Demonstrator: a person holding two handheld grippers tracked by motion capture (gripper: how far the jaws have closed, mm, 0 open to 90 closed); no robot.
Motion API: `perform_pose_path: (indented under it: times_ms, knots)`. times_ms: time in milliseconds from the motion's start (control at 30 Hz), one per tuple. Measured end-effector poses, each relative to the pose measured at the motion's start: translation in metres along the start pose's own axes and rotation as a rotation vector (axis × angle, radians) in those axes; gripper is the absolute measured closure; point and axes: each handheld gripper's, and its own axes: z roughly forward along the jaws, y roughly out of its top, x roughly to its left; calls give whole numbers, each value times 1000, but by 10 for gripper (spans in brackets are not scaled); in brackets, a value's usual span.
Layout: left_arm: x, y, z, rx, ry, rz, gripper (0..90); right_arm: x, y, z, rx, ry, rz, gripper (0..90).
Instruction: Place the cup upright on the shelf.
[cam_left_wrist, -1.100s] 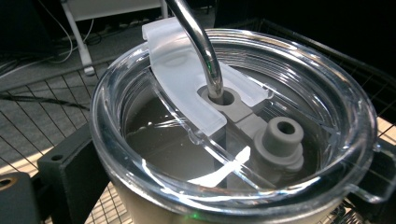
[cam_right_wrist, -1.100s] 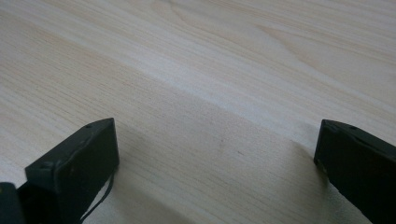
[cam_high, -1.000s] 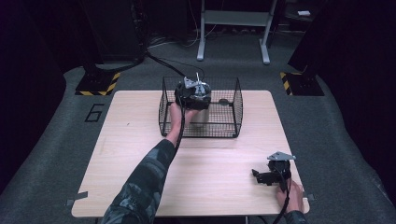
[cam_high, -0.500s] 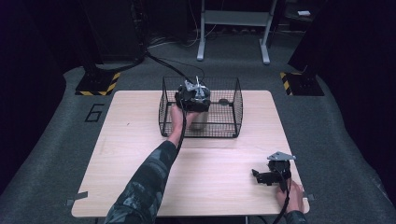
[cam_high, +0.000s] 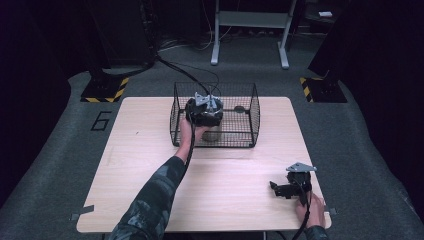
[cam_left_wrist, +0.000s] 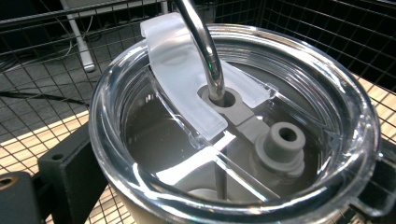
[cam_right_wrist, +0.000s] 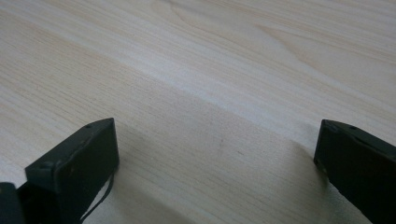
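Note:
A steel tumbler (cam_high: 211, 134) with a clear lid (cam_left_wrist: 233, 140) and a bent metal straw (cam_left_wrist: 201, 42) stands upright inside a black wire basket (cam_high: 252, 117) at the back middle of the table. My left gripper (cam_high: 204, 111) reaches down into the basket and is shut on the tumbler just under the lid rim. Its black fingers (cam_left_wrist: 60, 172) press on either side. My right gripper (cam_high: 281, 189) rests low at the front right of the table. It is open (cam_right_wrist: 217, 140), with bare wood between its jaws.
The light wooden table (cam_high: 145, 155) stands on dark carpet. A small dark round object (cam_high: 240, 108) lies on the basket floor right of the tumbler. Cables (cam_high: 180, 70) run across the floor behind the basket. A white stand (cam_high: 250, 30) is farther back.
My left gripper and the tumbler have shifted slightly down and toward the near side of the basket. The right gripper has stayed put.

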Motion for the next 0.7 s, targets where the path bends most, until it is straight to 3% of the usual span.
perform_pose_path:
  times_ms: [333,700]
  knots:
    - [-2,4,-4,28,3,-3,34,0,0,0,1,1,2,0]
    - [1,10,-30,25,-56,-42,0,0,0,0,1,1,2,0]
